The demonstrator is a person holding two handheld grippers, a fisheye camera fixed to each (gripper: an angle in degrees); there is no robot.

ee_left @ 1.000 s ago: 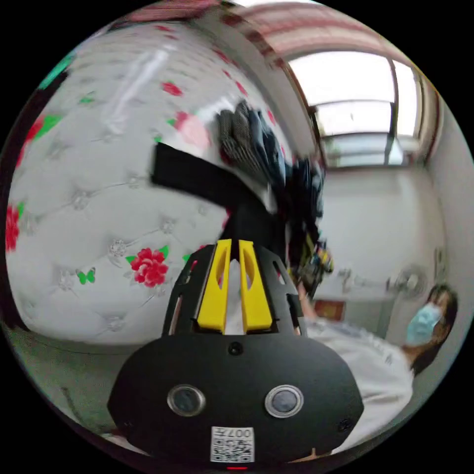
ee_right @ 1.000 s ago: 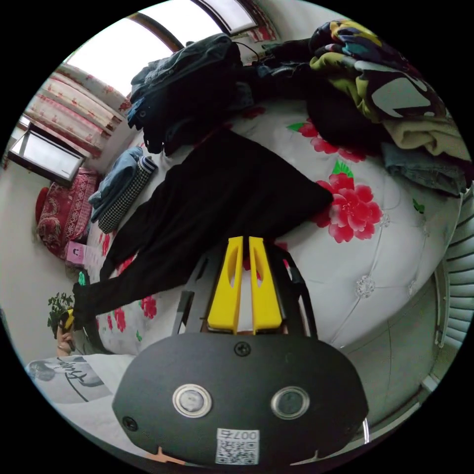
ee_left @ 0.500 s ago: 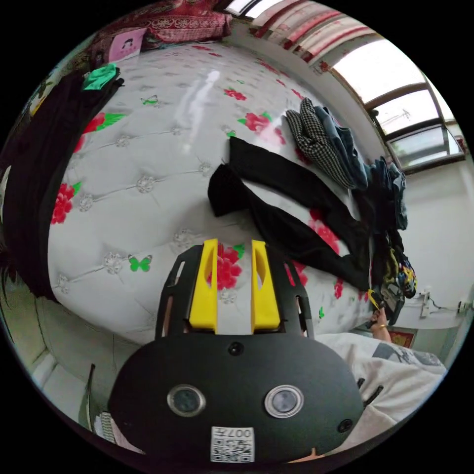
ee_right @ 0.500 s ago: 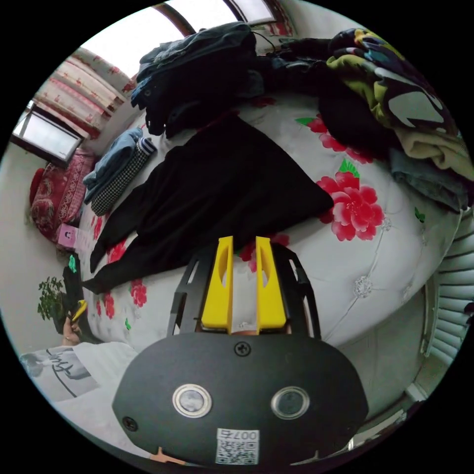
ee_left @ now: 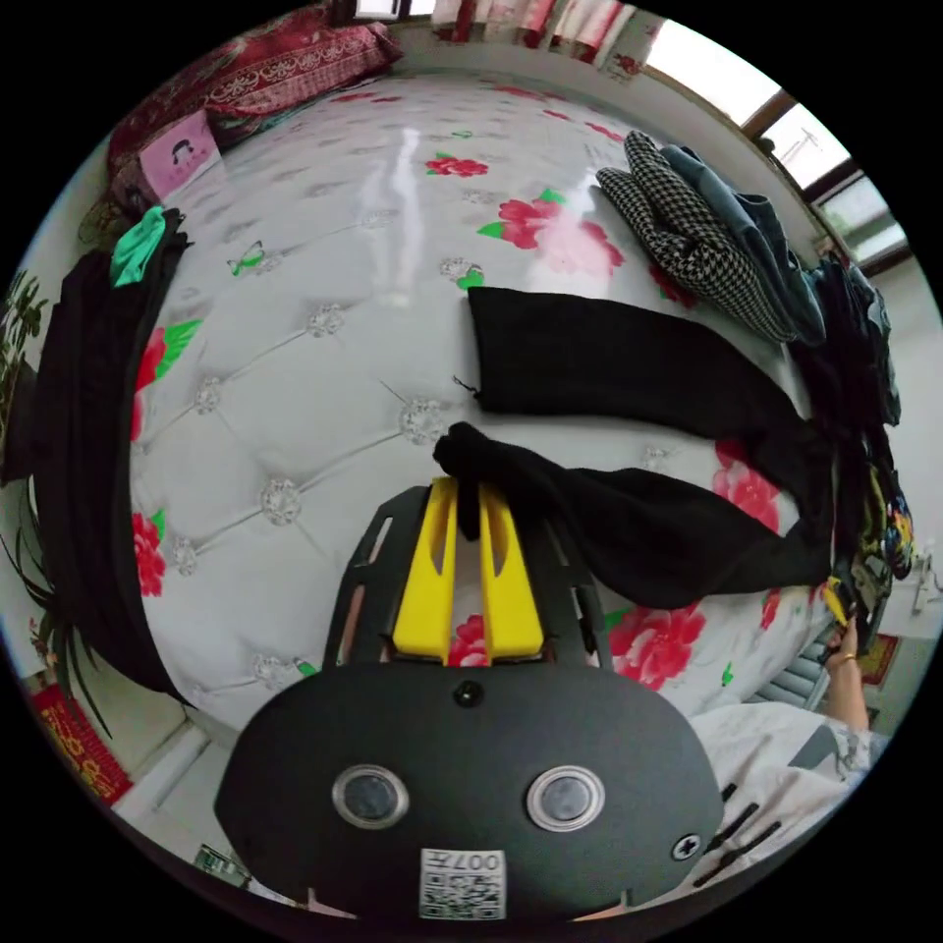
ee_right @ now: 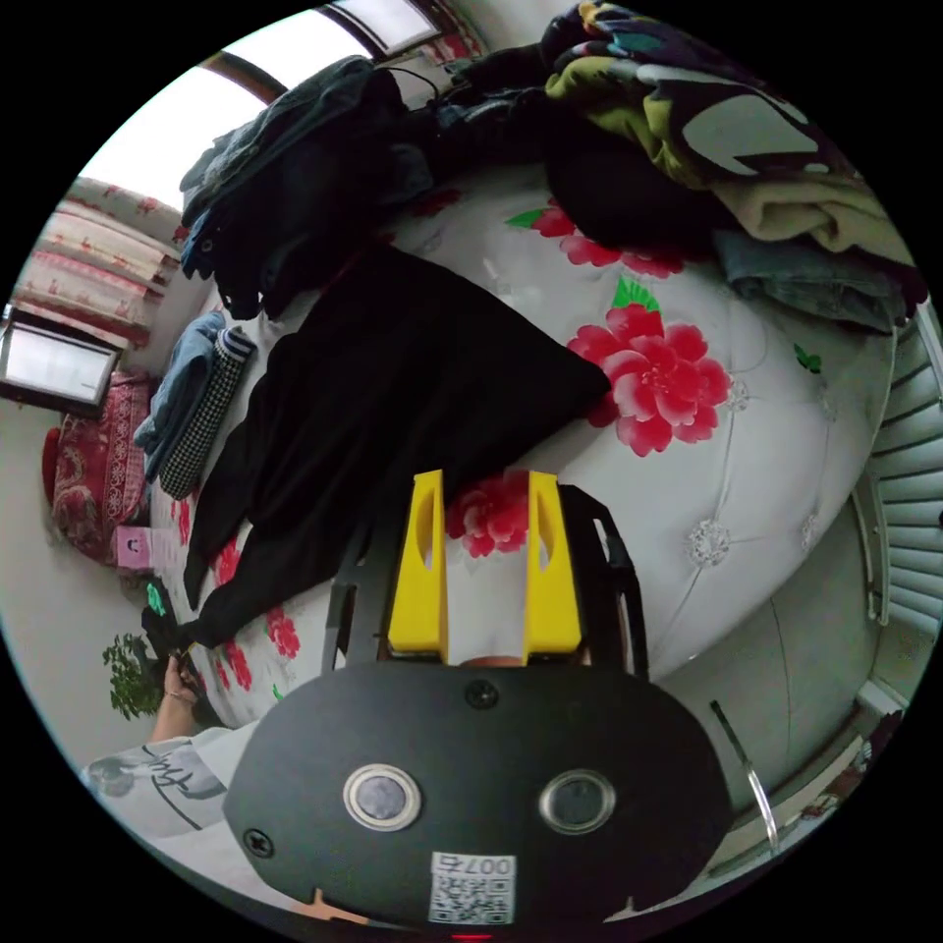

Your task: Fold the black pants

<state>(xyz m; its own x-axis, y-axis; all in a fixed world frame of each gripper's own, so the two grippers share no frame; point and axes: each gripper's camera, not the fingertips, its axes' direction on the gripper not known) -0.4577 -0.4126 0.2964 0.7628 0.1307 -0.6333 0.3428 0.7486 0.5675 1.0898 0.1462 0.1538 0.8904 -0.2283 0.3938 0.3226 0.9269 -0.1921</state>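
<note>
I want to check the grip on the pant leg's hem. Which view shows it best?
The left gripper view: the left hand-held gripper is shut on the bunched hem of the black pants. The right gripper view shows the hem far off, small.

Black pants (ee_left: 629, 368) lie spread at centre-right of the left gripper view, legs parted; one cuff bunched at centre; broad in the right gripper view's centre-left.

Bedroom: floral mattress (ee_left: 324, 324), clothes piles (ee_right: 324, 177)
</note>
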